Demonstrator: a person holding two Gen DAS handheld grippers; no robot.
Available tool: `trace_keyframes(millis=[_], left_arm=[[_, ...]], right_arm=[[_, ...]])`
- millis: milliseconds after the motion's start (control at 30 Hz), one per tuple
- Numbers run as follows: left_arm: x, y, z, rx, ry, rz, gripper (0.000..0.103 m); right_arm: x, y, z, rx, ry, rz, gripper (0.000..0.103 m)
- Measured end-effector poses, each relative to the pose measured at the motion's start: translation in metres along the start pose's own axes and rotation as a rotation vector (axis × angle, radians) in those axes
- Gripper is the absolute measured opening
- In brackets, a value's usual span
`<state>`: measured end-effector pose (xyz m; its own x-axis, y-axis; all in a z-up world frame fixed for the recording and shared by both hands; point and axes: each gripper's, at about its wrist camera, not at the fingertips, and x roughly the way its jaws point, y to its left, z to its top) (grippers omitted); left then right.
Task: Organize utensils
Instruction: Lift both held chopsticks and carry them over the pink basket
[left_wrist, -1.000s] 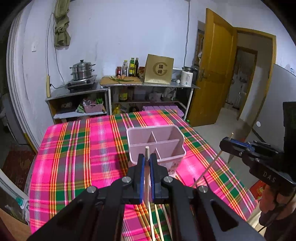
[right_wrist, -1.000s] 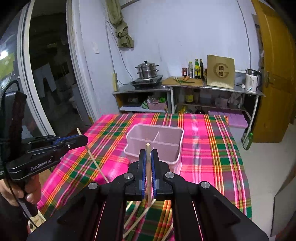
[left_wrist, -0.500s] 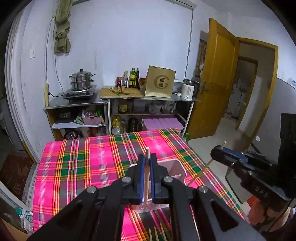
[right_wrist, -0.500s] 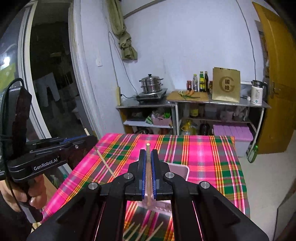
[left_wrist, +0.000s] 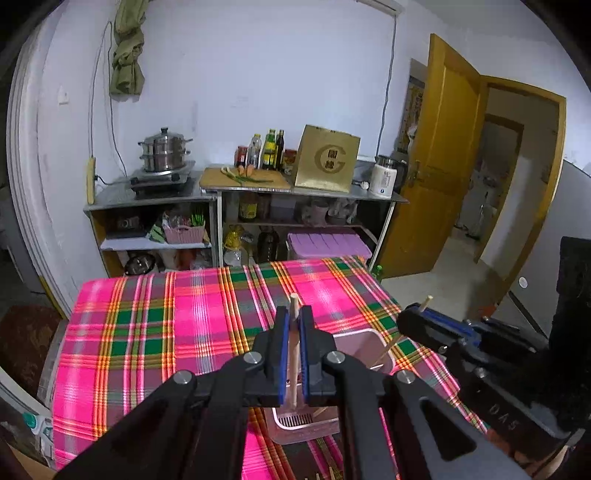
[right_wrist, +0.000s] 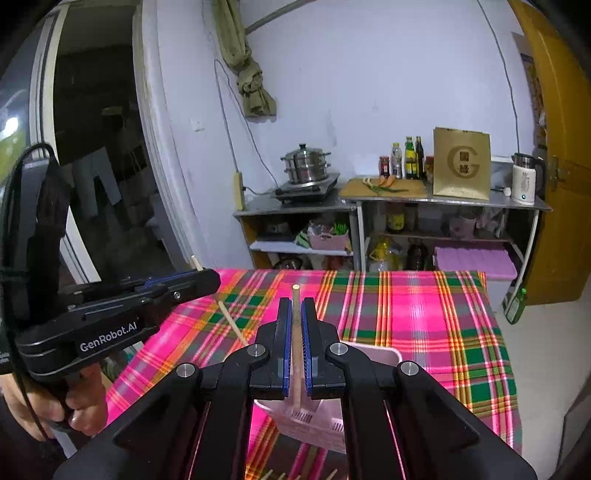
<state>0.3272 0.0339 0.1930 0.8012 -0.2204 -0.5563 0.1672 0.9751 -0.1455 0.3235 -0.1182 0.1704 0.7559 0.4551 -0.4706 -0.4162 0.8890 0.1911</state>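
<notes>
The left gripper (left_wrist: 291, 354) is seen closed on a wooden chopstick (left_wrist: 293, 354), which is pinched between the blue pads of its fingers (left_wrist: 282, 354) and stands nearly upright, its tip rising above them. In the right wrist view the same left gripper (right_wrist: 199, 275) is seen from the side, gripped by a hand (right_wrist: 55, 406), with its chopstick (right_wrist: 232, 323) slanting down toward the table.

Below and just behind the left fingers, a pink utensil holder (left_wrist: 369, 343) is set on the table, which is covered with a pink, green and orange plaid cloth (left_wrist: 147, 332). A slotted bottom can be made out inside the holder. The lower end of the left chopstick is seen over the holder's opening; whether it touches the inside cannot be told.

The right gripper (right_wrist: 295, 347) is likewise closed on a second chopstick (right_wrist: 295, 350), held nearly upright between its fingers (right_wrist: 306, 347), with the lower end over the utensil holder (right_wrist: 384, 354). In the left wrist view the right gripper (left_wrist: 417, 317) is seen at the right, its chopstick (left_wrist: 424, 301) poking out above the tip.

More chopsticks (right_wrist: 332, 474) are seen lying on the cloth at the near edge.

Against the far wall, a metal shelf unit (left_wrist: 258, 192) is seen carrying a steamer pot (left_wrist: 164, 149).
</notes>
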Motion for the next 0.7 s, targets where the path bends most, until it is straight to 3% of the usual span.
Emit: trace_keyframes(millis=[300,600,700], left_arm=[[0.028,0.011,-0.027,-0.022,0.049,-0.016,0.006],[0.031,0.01,-0.043,-0.018,0.065,-0.022,0.006],[0.031,0.009,-0.045,-0.012,0.077,-0.008,0.013]], right_arm=[[0.035,-0.013,-0.028,0.022,0.06,-0.011,0.005],[0.04,-0.018,-0.045,0.038,0.089,-0.018,0.005],[0.039,-0.019,-0.046,0.039,0.1,-0.019,0.005]])
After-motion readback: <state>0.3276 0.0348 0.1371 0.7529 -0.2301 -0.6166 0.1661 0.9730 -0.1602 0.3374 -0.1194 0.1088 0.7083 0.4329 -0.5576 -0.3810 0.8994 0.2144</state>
